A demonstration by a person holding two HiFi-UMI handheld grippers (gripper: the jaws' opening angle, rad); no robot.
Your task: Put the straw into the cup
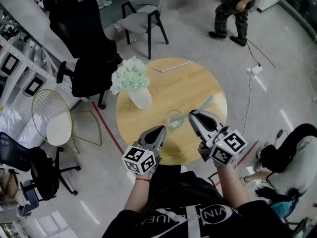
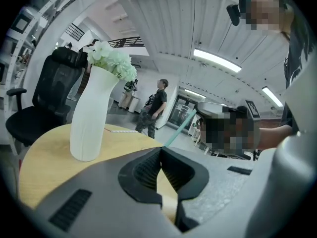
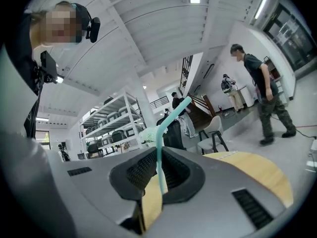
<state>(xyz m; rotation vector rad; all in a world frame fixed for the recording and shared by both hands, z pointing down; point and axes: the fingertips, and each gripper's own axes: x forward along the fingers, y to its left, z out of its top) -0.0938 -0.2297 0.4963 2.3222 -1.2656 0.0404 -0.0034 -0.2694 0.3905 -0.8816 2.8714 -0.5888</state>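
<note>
A clear cup (image 1: 174, 119) stands on the round wooden table (image 1: 193, 86), near its front edge. My right gripper (image 1: 192, 114) is just right of the cup, shut on a teal bendy straw (image 1: 205, 103). In the right gripper view the straw (image 3: 168, 120) rises from between the jaws of the right gripper (image 3: 159, 152) and bends to the right. My left gripper (image 1: 161, 129) sits at the cup's near left, shut with nothing in it. In the left gripper view the left gripper (image 2: 161, 150) has its tips touching, with the straw (image 2: 177, 129) beyond; the cup is hidden there.
A white vase of pale green flowers (image 1: 140, 97) stands on the table's left. A thin white strip (image 1: 171, 67) lies at the far edge. A black office chair (image 1: 81, 38) and a grey chair (image 1: 143, 11) stand behind the table. A person (image 1: 233, 9) stands far right.
</note>
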